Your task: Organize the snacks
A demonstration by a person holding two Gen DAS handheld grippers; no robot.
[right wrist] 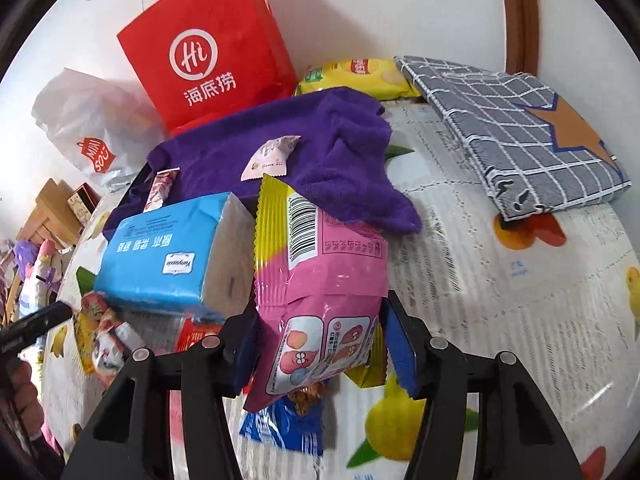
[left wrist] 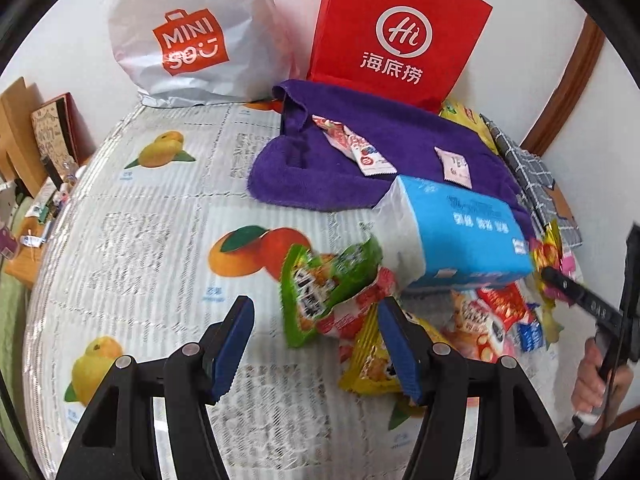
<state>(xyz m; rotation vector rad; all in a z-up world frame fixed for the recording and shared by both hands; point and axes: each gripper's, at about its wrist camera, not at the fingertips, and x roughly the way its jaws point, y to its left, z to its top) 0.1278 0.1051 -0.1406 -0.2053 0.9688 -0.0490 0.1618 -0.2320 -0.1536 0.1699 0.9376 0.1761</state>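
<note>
My right gripper (right wrist: 320, 322) is shut on a pink and yellow snack packet (right wrist: 320, 272), which stands up between the blue pads above the table. The left wrist view shows that packet (left wrist: 548, 256) at the far right, with the right gripper (left wrist: 560, 280) on it. My left gripper (left wrist: 318, 340) is open and low over a green snack packet (left wrist: 324, 284). A red packet (left wrist: 352, 312) and a yellow one (left wrist: 372, 360) lie by its right finger. More snacks (left wrist: 484, 312) are piled under a blue tissue pack (left wrist: 460, 232). A blue packet (right wrist: 284, 424) lies below the pink one.
A purple towel (left wrist: 400, 128) carries small sachets (left wrist: 352, 144). Behind it stand a red paper bag (left wrist: 400, 28) and a white shopping bag (left wrist: 192, 40). A yellow chips bag (right wrist: 360, 76) and a folded grey checked cloth (right wrist: 512, 128) lie at the back right. A fruit-print tablecloth (left wrist: 160, 240) covers the table.
</note>
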